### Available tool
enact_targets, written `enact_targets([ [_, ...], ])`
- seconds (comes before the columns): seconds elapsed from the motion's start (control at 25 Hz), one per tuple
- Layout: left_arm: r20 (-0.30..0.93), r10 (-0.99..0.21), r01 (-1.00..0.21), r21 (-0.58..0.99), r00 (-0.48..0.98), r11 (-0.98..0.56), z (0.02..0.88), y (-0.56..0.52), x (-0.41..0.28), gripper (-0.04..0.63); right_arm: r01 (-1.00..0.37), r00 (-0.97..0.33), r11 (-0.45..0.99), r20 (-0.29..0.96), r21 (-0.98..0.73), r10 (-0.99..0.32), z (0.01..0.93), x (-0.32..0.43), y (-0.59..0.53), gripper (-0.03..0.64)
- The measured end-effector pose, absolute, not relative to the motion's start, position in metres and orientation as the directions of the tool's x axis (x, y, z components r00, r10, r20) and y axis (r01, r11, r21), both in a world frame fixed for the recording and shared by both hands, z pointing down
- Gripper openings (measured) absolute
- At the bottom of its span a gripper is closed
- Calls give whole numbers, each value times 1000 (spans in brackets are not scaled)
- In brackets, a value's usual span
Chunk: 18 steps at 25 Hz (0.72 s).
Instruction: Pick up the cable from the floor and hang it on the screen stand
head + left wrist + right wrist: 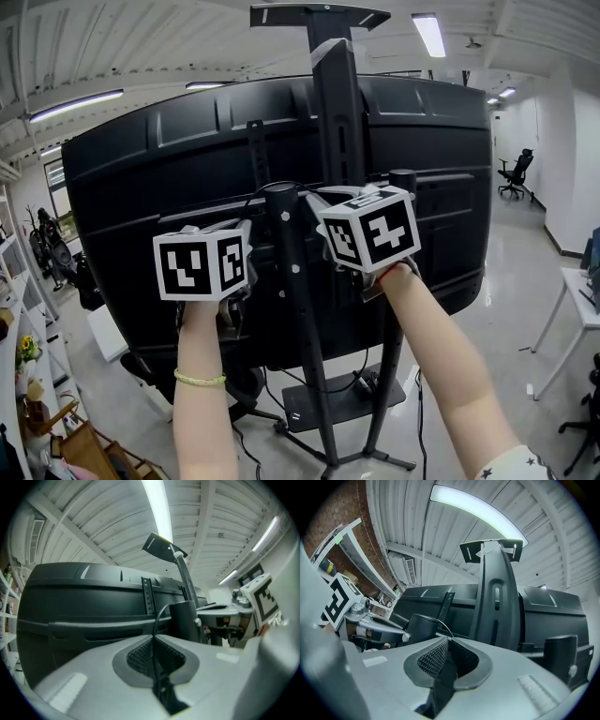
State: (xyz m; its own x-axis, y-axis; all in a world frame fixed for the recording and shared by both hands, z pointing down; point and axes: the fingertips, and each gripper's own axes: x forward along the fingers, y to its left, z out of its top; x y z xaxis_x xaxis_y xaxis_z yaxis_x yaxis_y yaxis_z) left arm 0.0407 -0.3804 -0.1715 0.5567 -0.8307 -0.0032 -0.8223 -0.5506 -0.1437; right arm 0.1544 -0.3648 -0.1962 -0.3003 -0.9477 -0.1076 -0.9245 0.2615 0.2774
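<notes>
- The left gripper [153, 641] has its fingers pressed together on the thin black cable [157, 619], which arcs from the tips toward 1 o'clock to the screen stand's round black post [183, 620].
- The right gripper [447, 641] has its fingers closed on the same cable, which curves off toward 10 o'clock onto that post.
- In the head view, the 2 grippers flank the post top at the back of the screen [169, 159], left at 8 o'clock and right at 4 o'clock.

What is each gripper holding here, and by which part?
Both hold the thin black cable. The left gripper clamps a stretch running along its pads; the right gripper pinches it at its very tips, close to the stand post.
</notes>
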Motion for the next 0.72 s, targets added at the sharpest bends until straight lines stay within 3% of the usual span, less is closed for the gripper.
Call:
enact_targets([
  [0.2,-20,-835,-831,-112,550,-545,-140,-374,44,32,-922,-301,269,-80,278,-950,-158,154,-358,25],
  [0.32,-18,-841,-832,-154,541,-532,-113,-366,49,102,-924,-310,278,-90,262,-946,-138,154,-344,25],
  [0.44,-14,-825,-819,-134,565,-558,-82,-347,54,112,-925,-324,292,-101,243,-941,-117,152,-325,25],
  [0.64,-3,-811,-806,-120,585,-580,-15,-303,56,109,-928,-341,315,-114,198,-933,-64,156,-283,23],
  [0.72,8,-829,-821,-132,559,-555,17,-286,53,59,-934,-329,307,-100,183,-939,-34,163,-268,20],
])
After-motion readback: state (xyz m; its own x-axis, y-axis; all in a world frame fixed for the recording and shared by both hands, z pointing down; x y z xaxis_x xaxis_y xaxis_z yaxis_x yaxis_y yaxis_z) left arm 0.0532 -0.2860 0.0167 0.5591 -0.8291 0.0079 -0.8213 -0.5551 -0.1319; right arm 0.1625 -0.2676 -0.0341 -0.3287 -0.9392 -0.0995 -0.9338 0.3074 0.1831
